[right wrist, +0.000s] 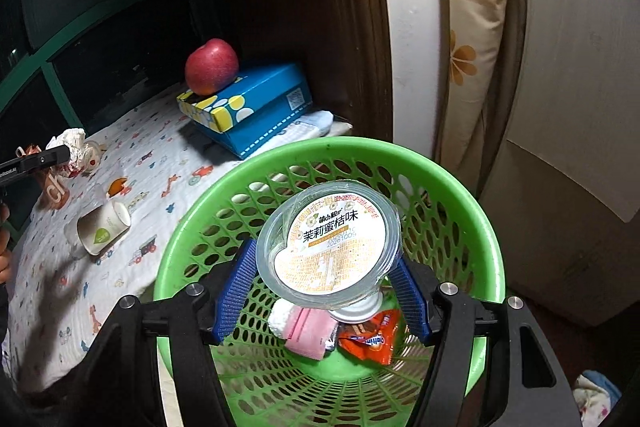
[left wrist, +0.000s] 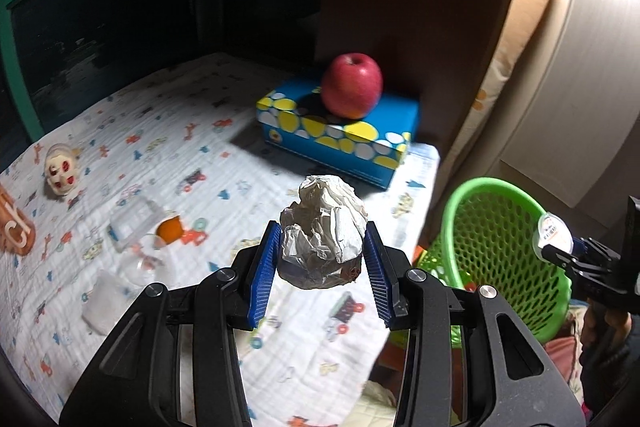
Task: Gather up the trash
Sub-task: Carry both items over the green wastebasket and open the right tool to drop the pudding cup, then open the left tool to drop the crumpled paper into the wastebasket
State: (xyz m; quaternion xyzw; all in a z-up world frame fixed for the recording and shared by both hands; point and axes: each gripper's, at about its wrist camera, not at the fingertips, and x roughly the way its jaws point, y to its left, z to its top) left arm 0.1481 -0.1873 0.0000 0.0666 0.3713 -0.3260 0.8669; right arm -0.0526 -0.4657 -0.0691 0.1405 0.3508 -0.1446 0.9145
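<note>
Your right hand-held gripper (right wrist: 326, 291) clamps the jelly cup (right wrist: 330, 247) over the green basket (right wrist: 460, 195) for dropping; your left hand-held gripper (left wrist: 322, 259) grips crumpled paper (left wrist: 322, 235) beside it.

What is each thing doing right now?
Left gripper: shut on paper ball.
Paper ball: crumpled, held above the cloth.
Right gripper: shut on jelly cup.
Jelly cup: lid on, held over basket.
Basket: upright, wrappers inside.
Apple: whole, sits on tissue box.
Paper cup: tipped over on its side.
</note>
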